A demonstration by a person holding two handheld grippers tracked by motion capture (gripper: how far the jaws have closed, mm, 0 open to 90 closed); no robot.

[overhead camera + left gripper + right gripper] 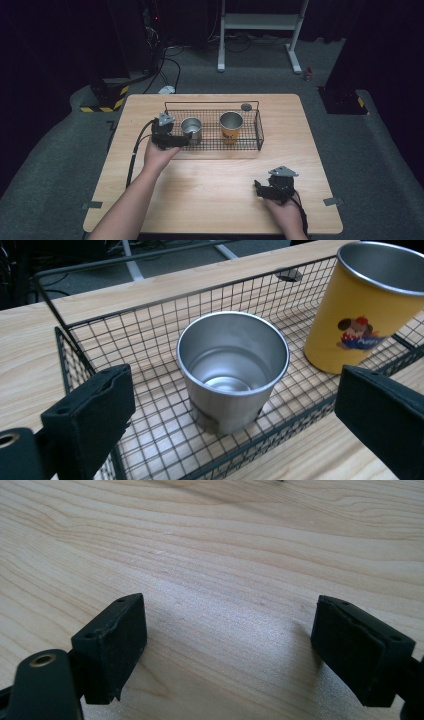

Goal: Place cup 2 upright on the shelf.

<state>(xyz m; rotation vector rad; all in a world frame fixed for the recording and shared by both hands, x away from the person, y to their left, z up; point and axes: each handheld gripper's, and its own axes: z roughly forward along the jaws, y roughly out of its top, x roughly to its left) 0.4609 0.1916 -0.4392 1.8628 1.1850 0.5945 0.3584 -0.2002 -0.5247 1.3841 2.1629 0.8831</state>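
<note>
A black wire basket [215, 145] [75, 347] stands at the back middle of the wooden table [210, 185]. Inside it stand a plain steel cup [191, 129] [232, 372] on the left and a yellow cup [231, 126] [362, 310] with a cartoon print on the right, both upright and empty. My left gripper [182, 141] [235, 425] is open at the basket's front left corner, its jaws wide apart on either side of the steel cup and not touching it. My right gripper [259, 188] [230, 650] is open low over bare wood at the front right.
A small dark round disc [246, 106] [289, 275] lies on the table just behind the basket. A white metal stand [260, 30] and cables [167, 65] sit on the grey floor beyond the table. Yellow-black striped blocks [105, 100] are at the back left.
</note>
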